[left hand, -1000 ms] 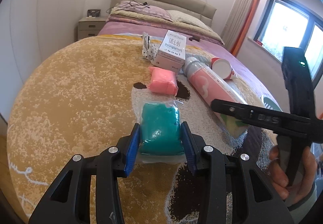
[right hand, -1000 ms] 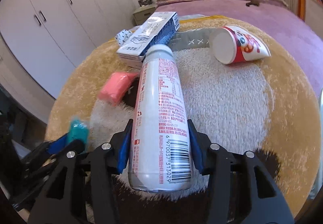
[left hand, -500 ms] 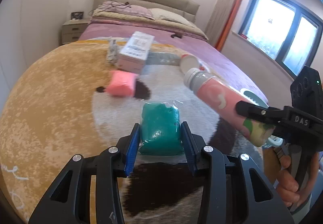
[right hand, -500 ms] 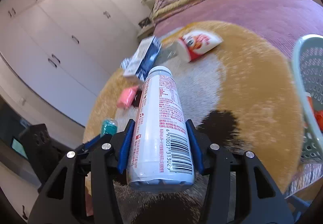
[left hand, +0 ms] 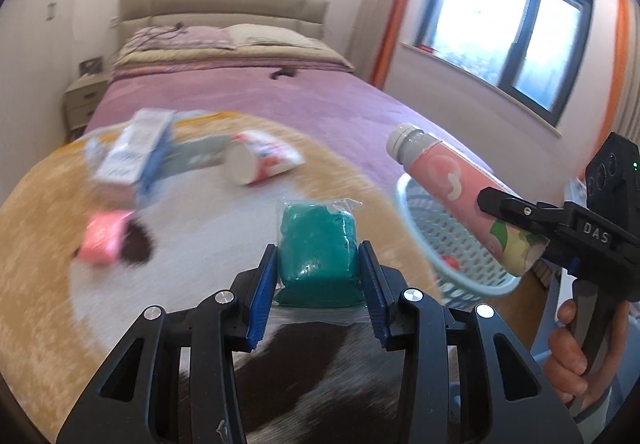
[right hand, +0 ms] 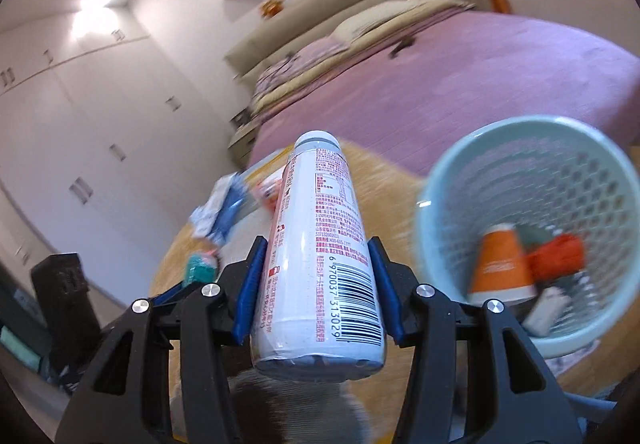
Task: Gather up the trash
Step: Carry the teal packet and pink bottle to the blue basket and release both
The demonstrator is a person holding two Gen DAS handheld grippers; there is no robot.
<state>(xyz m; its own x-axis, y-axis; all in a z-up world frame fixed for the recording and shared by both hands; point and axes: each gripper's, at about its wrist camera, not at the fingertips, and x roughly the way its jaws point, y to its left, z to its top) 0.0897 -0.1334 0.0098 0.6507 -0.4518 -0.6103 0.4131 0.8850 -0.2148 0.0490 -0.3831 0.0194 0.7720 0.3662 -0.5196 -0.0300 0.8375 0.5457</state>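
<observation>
My left gripper (left hand: 318,276) is shut on a teal packet in clear wrap (left hand: 316,248), held above the rug. My right gripper (right hand: 316,276) is shut on a white and pink bottle (right hand: 320,244), seen from the side in the left wrist view as the bottle (left hand: 460,192) hanging over the rim of a light blue mesh basket (left hand: 452,244). The basket (right hand: 440,180) stands to the right of the bottle and holds an orange cup (right hand: 500,264) and other scraps. On the rug lie a pink packet (left hand: 102,242), a white and blue box (left hand: 132,156) and a tipped paper cup (left hand: 260,162).
A round tan, white and brown rug (left hand: 48,244) lies over a bed with a purple cover (left hand: 280,96). White wardrobes (right hand: 80,124) line the left wall, and a window (left hand: 508,32) is at the right. A hand (left hand: 576,360) grips the right tool's handle.
Both grippers have lifted their loads off the rug and swung right toward the basket, which has come into view. The bottle now hangs at the basket's rim.
</observation>
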